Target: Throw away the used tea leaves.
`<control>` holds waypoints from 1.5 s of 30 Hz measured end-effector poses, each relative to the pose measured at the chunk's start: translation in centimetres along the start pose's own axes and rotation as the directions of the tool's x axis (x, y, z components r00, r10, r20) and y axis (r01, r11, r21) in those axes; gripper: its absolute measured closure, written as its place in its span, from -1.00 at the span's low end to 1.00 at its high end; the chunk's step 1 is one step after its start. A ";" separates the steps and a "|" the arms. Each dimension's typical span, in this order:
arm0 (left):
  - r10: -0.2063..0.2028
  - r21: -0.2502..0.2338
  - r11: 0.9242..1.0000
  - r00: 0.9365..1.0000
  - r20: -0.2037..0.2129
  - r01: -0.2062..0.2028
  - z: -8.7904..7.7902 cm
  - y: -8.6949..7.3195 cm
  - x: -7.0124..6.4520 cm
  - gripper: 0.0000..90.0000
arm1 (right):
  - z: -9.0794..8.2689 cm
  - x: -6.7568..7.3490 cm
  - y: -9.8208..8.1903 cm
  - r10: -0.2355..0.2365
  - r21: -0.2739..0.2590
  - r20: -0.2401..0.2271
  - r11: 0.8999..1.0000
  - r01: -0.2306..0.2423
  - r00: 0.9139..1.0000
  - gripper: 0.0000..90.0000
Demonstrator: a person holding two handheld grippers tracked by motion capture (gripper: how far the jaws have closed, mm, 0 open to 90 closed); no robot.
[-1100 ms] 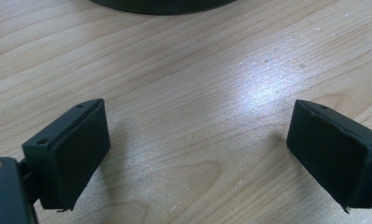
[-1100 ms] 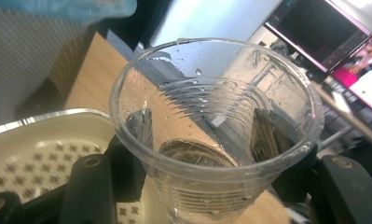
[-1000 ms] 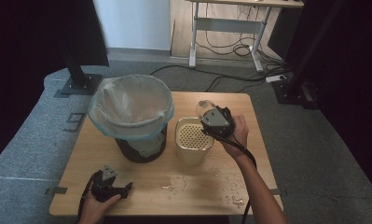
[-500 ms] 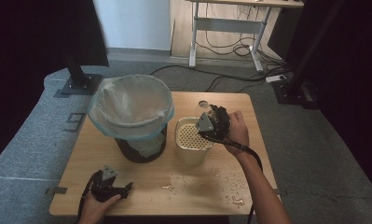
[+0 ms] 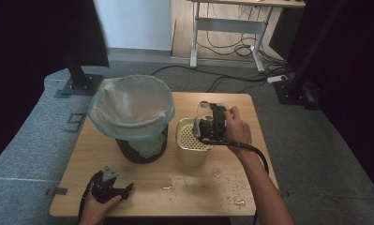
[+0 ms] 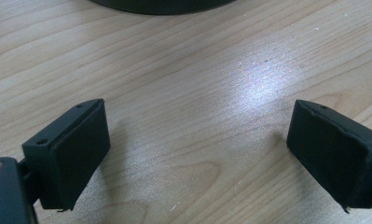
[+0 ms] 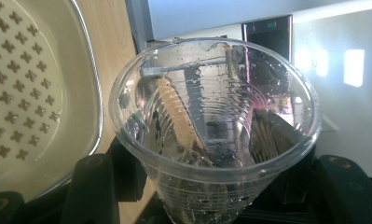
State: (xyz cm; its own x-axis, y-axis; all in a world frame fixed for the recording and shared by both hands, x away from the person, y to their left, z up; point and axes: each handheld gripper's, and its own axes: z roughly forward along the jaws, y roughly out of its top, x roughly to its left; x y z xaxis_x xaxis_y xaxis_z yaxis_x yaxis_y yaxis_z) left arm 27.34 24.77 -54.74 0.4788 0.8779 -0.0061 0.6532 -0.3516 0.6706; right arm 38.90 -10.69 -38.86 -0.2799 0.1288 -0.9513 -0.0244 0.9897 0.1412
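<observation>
Your right gripper (image 5: 204, 125) clamps the clear ribbed plastic cup (image 7: 216, 130) tipped beside the cream perforated-lid bin (image 5: 192, 147), to drain it; your left gripper (image 5: 110, 185) rests open-jawed on the wooden table (image 5: 142, 183).

The left hand-held gripper (image 5: 110, 186) lies low at the near left edge of the surface (image 5: 142, 187), the person's left hand (image 5: 96, 208) wrapped around its rear. Its two black jaws stand wide apart with nothing between them, pointing across the bare wood. The right forearm reaches up from the bottom right; the right hand (image 5: 234, 129) holds the right hand-held gripper (image 5: 204, 123) raised and seemingly tipped on its side, jaws drawn in close and clamped.
</observation>
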 end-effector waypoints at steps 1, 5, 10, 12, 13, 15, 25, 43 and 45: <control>0.000 0.000 1.000 1.000 0.000 0.000 0.0 0.0 0.0 -0.88 | 0.0 0.2 0.1 -0.016 0.006 0.003 1.000 0.016 1.000 -0.10; 0.001 0.000 1.000 1.000 0.001 -0.001 0.0 0.0 0.0 -0.88 | 0.1 0.7 0.6 -0.083 0.027 0.017 0.996 0.083 0.996 -0.10; 0.003 0.001 1.000 1.000 0.002 -0.003 0.0 0.0 0.0 -0.88 | 0.4 1.2 1.3 -0.183 0.027 0.035 0.983 0.182 0.983 -0.09; 0.003 0.001 1.000 1.000 0.002 -0.003 0.0 0.0 0.0 -0.88 | 0.4 1.4 1.5 -0.225 0.032 0.051 0.974 0.224 0.973 -0.09; 0.003 0.001 1.000 1.000 0.002 -0.003 0.0 0.0 0.0 -0.88 | 0.4 1.5 1.7 -0.246 0.035 0.054 0.969 0.245 0.968 -0.09; 0.003 0.001 1.000 1.000 0.002 -0.003 0.0 0.0 0.0 -0.88 | 0.4 1.6 2.0 -0.296 0.034 0.074 0.955 0.294 0.952 -0.08; 0.004 0.001 1.000 1.000 0.004 -0.004 0.0 0.0 0.0 -0.88 | 0.7 1.2 2.4 -0.444 0.065 0.100 0.896 0.439 0.891 -0.07; 0.007 0.001 1.000 1.000 0.007 -0.007 0.0 0.0 0.0 -0.88 | 0.7 2.9 3.5 -0.689 0.109 0.108 0.725 0.680 0.717 -0.06; 0.006 0.001 1.000 1.000 0.007 -0.006 0.0 0.0 0.0 -0.88 | 0.8 2.6 3.6 -0.695 0.127 0.132 0.719 0.683 0.707 -0.05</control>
State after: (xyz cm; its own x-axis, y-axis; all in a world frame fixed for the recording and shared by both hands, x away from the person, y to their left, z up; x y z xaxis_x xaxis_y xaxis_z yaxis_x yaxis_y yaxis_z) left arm 27.28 24.78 -54.73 0.4869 0.8734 -0.0069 0.6506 -0.3574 0.6700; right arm 38.86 -6.76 -41.06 -0.0544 -0.5881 -0.8070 -0.0873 0.8079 -0.5828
